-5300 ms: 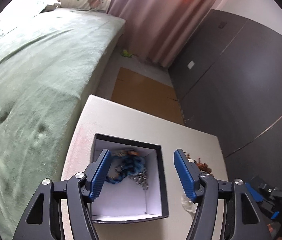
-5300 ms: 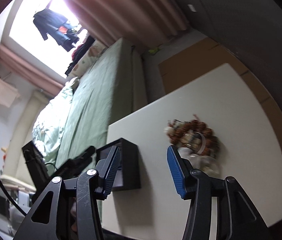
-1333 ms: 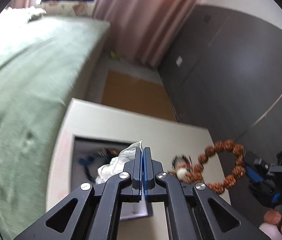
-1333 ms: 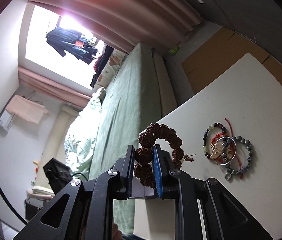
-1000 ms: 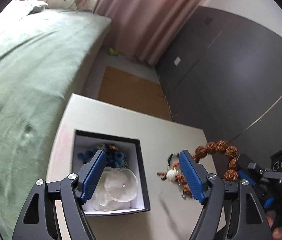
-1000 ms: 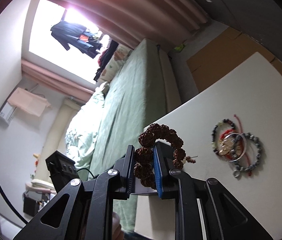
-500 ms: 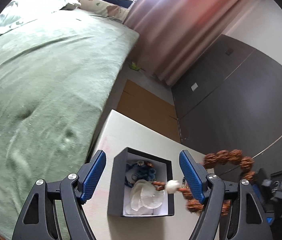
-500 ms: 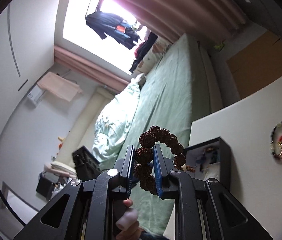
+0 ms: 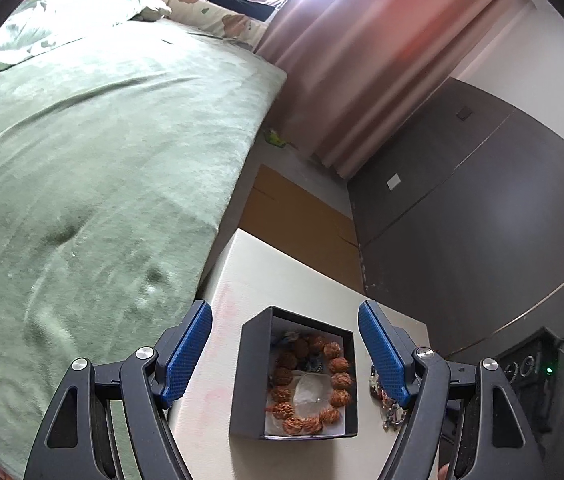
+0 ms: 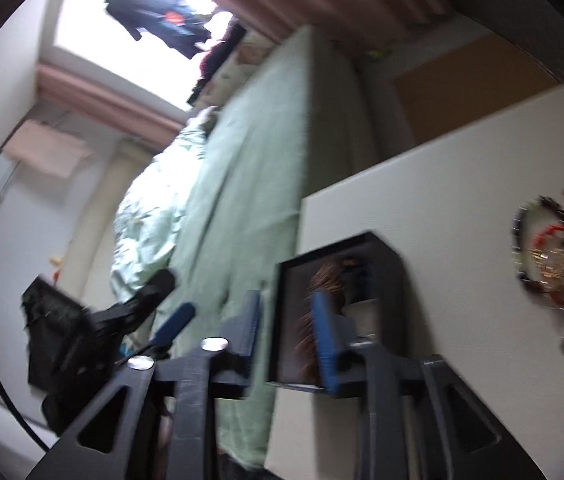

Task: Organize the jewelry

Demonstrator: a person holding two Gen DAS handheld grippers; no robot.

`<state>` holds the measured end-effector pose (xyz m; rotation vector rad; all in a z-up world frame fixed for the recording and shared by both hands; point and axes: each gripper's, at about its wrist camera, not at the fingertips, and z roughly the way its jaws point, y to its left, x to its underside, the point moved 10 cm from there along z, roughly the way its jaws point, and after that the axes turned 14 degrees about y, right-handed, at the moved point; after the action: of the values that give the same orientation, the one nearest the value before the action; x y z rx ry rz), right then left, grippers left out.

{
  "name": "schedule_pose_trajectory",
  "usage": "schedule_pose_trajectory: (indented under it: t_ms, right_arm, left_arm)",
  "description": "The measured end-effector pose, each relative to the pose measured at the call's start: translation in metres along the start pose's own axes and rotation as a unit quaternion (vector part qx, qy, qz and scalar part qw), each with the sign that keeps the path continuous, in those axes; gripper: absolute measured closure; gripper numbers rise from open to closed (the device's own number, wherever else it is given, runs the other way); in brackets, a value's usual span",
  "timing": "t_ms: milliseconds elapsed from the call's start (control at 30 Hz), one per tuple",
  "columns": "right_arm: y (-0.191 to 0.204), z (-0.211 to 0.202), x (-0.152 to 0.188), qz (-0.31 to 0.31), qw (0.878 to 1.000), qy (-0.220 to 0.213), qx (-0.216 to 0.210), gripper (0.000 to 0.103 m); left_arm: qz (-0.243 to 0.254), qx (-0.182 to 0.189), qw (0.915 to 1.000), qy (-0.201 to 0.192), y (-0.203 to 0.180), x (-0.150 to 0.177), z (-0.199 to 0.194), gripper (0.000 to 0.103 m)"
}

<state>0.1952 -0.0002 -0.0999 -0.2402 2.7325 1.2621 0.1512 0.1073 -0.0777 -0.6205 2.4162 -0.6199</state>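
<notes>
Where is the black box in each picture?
Left wrist: the box sits bottom centre, between the open fingers, brown beads inside.
Right wrist: the box is lower centre, blurred, just past the fingertips.
Shared landmark: the green bed beside the white table.

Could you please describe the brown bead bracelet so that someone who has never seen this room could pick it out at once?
Beside the green bed stands a white table with a black box on it. Inside the box, the bracelet lies as a ring of large, knobbly reddish-brown beads around a clear bag. The jewelry pile left on the table is thinner, with dark beads and red cord.
</notes>
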Motion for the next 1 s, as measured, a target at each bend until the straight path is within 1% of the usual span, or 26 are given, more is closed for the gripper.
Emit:
schedule_pose_trajectory:
  t_ms: [33, 133, 233, 333, 433, 500, 567, 633, 667, 700, 767, 933, 1000]
  right_arm:
    - [-0.004, -0.006, -0.002, 0.007, 1.000, -0.006, -0.002, 0.058]
    - [-0.008, -0.027, -0.005, 0.008, 1.000, -0.027, -0.006, 0.056]
    - [-0.013, -0.046, -0.005, 0.016, 0.999, -0.047, -0.006, 0.047]
    - [-0.020, -0.061, -0.001, 0.028, 0.998, -0.058, 0.004, 0.046]
    - [-0.029, -0.072, 0.004, 0.037, 0.997, -0.060, 0.024, 0.044]
    - [-0.035, -0.079, 0.009, 0.044, 0.996, -0.062, 0.040, 0.040]
    - [-0.042, -0.088, 0.011, 0.049, 0.995, -0.066, 0.051, 0.034]
    - [-0.047, -0.098, 0.011, 0.054, 0.994, -0.072, 0.063, 0.030]
    - [-0.050, -0.104, 0.012, 0.057, 0.993, -0.076, 0.067, 0.026]
    - [-0.053, -0.109, 0.012, 0.059, 0.993, -0.080, 0.069, 0.023]
    - [-0.059, -0.117, 0.012, 0.062, 0.992, -0.083, 0.075, 0.014]
    - [-0.074, -0.139, 0.018, 0.079, 0.990, -0.081, 0.080, 0.008]
    - [-0.081, -0.149, 0.018, 0.082, 0.989, -0.086, 0.090, 0.002]
  left_arm:
    - [0.002, 0.001, 1.0000, 0.001, -0.002, 0.000, 0.001, 0.027]
    - [0.009, 0.001, 0.9999, 0.006, -0.007, 0.003, 0.004, 0.027]
    - [0.022, -0.002, 0.9997, 0.011, -0.014, 0.008, 0.007, 0.027]
    - [0.036, -0.007, 0.9992, 0.013, -0.022, 0.014, 0.009, 0.027]
    - [0.052, -0.013, 0.9984, 0.016, -0.032, 0.021, 0.012, 0.026]
    - [0.065, -0.019, 0.9976, 0.017, -0.039, 0.026, 0.015, 0.024]
    - [0.075, -0.023, 0.9968, 0.015, -0.046, 0.030, 0.016, 0.017]
    - [0.088, -0.028, 0.9957, 0.014, -0.054, 0.036, 0.018, 0.013]
    - [0.094, -0.030, 0.9950, 0.015, -0.058, 0.039, 0.019, 0.011]
    - [0.100, -0.031, 0.9944, 0.016, -0.062, 0.043, 0.020, 0.010]
    - [0.109, -0.031, 0.9933, 0.020, -0.069, 0.049, 0.023, 0.009]
    - [0.145, -0.041, 0.9880, 0.032, -0.091, 0.065, 0.032, 0.009]
    - [0.155, -0.045, 0.9861, 0.038, -0.100, 0.070, 0.038, 0.009]
